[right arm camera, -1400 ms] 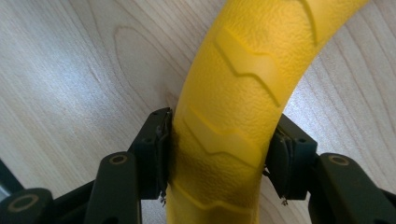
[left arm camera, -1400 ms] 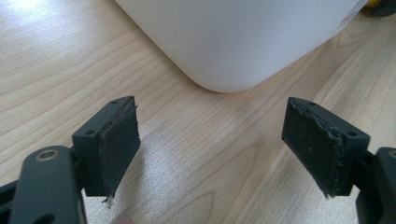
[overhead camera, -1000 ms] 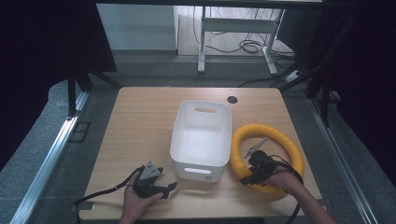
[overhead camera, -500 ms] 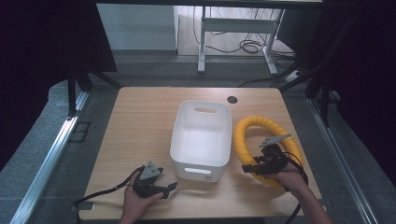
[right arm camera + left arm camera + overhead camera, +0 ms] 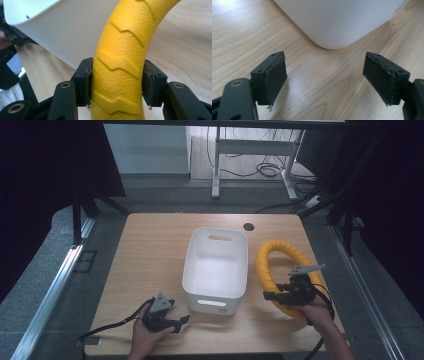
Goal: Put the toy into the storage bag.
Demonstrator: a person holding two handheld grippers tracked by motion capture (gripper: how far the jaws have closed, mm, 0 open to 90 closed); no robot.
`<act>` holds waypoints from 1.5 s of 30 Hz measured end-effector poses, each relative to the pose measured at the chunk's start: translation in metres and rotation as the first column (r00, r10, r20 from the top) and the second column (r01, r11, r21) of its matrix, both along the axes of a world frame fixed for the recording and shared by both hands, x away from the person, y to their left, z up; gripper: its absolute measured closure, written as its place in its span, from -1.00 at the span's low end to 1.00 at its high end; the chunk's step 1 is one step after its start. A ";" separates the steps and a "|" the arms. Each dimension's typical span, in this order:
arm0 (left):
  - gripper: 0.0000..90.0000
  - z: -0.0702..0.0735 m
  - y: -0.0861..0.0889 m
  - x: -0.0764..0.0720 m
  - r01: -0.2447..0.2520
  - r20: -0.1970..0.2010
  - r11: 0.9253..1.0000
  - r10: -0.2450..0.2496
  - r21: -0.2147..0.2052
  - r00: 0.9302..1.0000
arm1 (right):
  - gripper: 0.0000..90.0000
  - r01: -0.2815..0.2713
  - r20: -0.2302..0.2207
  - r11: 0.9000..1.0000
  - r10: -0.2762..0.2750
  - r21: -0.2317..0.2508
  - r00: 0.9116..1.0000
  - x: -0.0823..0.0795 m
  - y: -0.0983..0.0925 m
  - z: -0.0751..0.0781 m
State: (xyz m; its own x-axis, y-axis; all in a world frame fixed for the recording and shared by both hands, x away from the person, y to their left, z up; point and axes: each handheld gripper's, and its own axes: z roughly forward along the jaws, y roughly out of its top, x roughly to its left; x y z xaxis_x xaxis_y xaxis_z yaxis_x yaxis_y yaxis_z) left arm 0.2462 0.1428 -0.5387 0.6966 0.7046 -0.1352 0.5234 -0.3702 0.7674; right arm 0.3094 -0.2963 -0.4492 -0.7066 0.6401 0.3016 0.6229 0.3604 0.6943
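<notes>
Nearest, the left tongs [image 5: 181,320] rest wide apart on the light wooden desk [image 5: 150,255], their pads [image 5: 275,75] bare. The right tongs [image 5: 267,295] clamp the one yellow ridged rubber ring [image 5: 270,270] (tread-patterned), now tipped up on edge since a second ago, beside the one white plastic bin [image 5: 216,265], ring running near-to-far.

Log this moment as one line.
right gripper: shut on yellow ring | left gripper: open, near white bin | table

The right gripper [image 5: 278,295] now tips the yellow textured rubber ring [image 5: 270,265] up on edge. Its far side stands off the wooden surface [image 5: 150,255], closer to the white plastic bin [image 5: 215,297].
</notes>
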 end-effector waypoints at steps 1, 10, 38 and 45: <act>-0.57 0.000 0.000 0.000 0.000 0.000 1.000 0.000 0.000 1.000 | 0.10 0.009 0.011 1.000 -0.009 0.020 1.000 0.000 -0.003 0.001; -0.57 0.000 0.000 0.000 0.001 0.000 1.000 -0.001 0.002 1.000 | 0.10 0.020 0.033 0.997 -0.022 0.080 0.999 -0.002 -0.013 0.006; -0.57 0.000 0.000 0.000 0.009 -0.008 1.000 -0.009 -0.021 1.000 | 0.10 0.075 0.096 0.976 -0.096 0.204 0.991 0.002 -0.044 0.029; -0.57 0.001 0.000 0.000 0.009 -0.006 1.000 -0.009 -0.021 1.000 | 0.10 0.083 0.115 0.970 -0.112 0.230 0.987 0.003 -0.047 0.033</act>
State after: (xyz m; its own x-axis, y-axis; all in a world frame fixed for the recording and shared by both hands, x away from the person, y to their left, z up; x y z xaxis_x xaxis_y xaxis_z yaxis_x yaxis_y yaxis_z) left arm 0.2464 0.1430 -0.5380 0.7023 0.6950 -0.1541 0.5248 -0.3592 0.7717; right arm 0.3122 -0.3430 -0.4159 -0.6858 0.6342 0.3572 0.5492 0.1288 0.8257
